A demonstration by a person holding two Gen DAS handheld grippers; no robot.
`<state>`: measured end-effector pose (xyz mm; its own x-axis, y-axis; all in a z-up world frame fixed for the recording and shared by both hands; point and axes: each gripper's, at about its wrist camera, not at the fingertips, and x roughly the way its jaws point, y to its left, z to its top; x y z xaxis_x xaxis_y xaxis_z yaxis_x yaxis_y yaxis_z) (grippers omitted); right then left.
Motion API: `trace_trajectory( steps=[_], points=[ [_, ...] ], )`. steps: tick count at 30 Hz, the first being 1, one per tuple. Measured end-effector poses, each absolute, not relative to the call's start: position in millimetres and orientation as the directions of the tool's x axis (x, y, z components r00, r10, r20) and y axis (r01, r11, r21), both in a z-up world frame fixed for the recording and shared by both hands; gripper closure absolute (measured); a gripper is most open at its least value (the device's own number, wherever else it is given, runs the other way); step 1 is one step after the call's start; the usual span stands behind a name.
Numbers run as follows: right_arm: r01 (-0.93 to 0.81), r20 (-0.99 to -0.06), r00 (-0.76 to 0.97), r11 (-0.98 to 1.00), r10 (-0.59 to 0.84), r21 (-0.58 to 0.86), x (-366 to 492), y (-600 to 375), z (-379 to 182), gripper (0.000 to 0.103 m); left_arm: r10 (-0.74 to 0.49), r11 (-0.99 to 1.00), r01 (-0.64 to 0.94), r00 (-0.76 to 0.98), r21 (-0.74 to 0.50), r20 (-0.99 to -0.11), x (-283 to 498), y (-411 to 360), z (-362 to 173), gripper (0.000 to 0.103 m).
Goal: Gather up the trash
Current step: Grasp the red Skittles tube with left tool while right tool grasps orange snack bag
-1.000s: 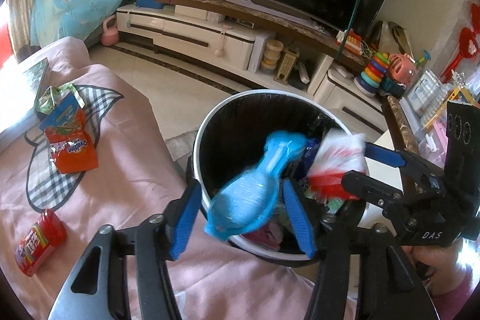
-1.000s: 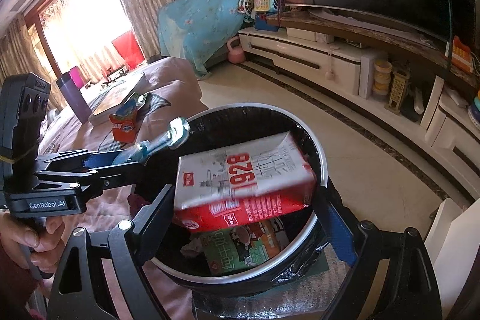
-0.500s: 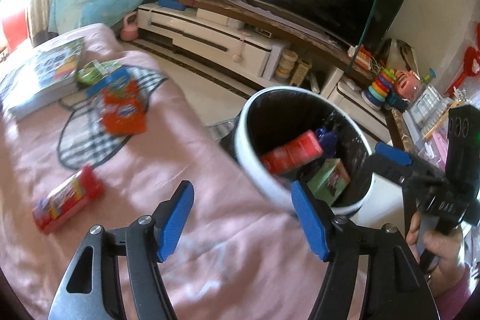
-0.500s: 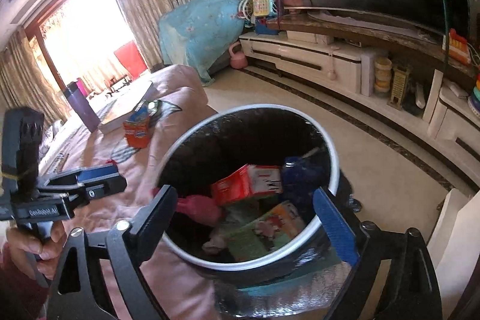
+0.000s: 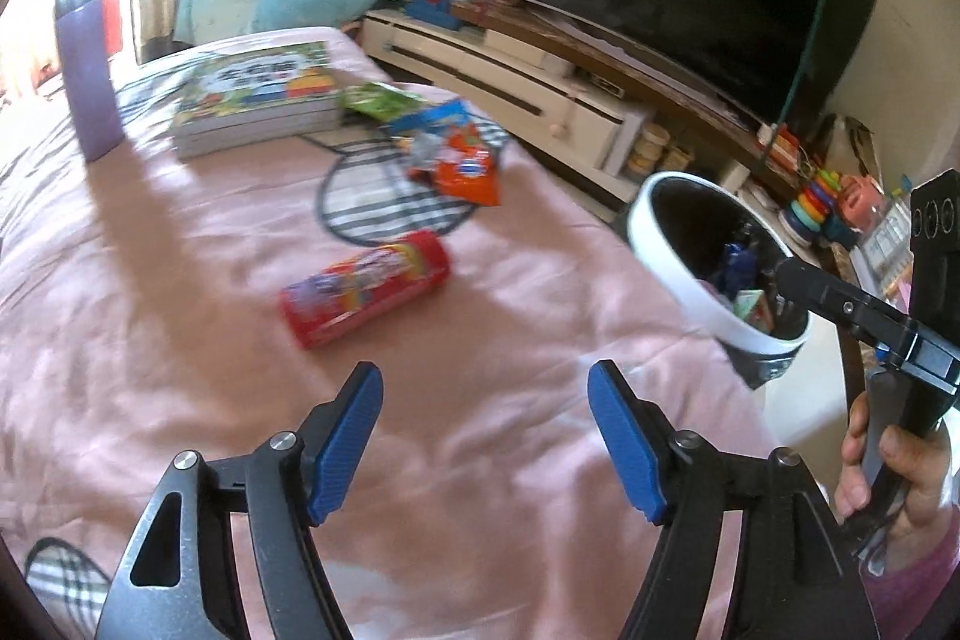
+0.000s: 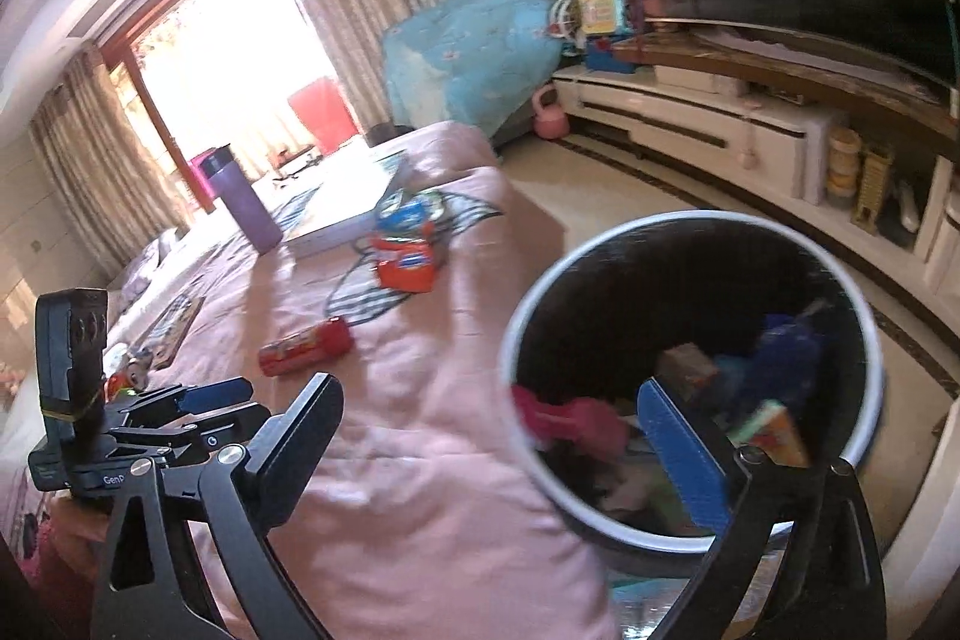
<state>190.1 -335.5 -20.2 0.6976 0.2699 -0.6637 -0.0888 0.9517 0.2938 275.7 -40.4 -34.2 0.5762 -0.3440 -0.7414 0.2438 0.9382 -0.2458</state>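
A red snack tube (image 5: 366,295) (image 6: 306,346) lies on the pink cloth (image 5: 180,316). Farther back lie an orange packet (image 5: 465,172) (image 6: 408,268), a blue packet (image 5: 432,118) and a green one (image 5: 381,100). My left gripper (image 5: 486,436) hangs over the cloth short of the tube, its jaws opening with nothing between them. It also shows in the right wrist view, as the left gripper (image 6: 210,400). My right gripper (image 6: 489,424) is over the cloth's edge beside the white-rimmed bin (image 6: 690,215) (image 5: 666,256), also opening and empty. The bin holds cartons and wrappers.
A purple bottle (image 5: 87,88) (image 6: 243,202) and a stack of picture books (image 5: 252,94) stand at the far end of the cloth. A white TV cabinet (image 5: 540,100) with toys runs along the wall behind the bin. A hand (image 5: 900,472) holds the right gripper's handle.
A blue scoop-like piece and a red-and-white carton left the jaws and now lie in the bin. Both grippers swung left from the bin toward the cloth, jaws wider.
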Motion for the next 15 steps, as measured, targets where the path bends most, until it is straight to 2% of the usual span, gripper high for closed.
trace_trajectory(
  steps=[7,10,15],
  points=[
    [-0.148,-0.679,0.663,0.944,0.315,0.294,211.3,-293.8,-27.7,0.003,-0.333,0.943,0.229,0.58,-0.243,-0.744,279.7,-8.5,-32.5,0.031],
    [-0.158,-0.678,0.658,0.94,0.328,0.302,218.9,-283.1,-29.3,0.003,-0.334,0.941,0.251,0.569,-0.228,-0.752,287.0,-5.3,-33.2,0.027],
    [-0.163,-0.682,0.649,0.937,0.337,0.308,237.5,-270.6,-31.1,0.003,-0.34,0.934,0.296,0.55,-0.203,-0.763,302.0,-6.0,-38.7,0.027]
  ],
)
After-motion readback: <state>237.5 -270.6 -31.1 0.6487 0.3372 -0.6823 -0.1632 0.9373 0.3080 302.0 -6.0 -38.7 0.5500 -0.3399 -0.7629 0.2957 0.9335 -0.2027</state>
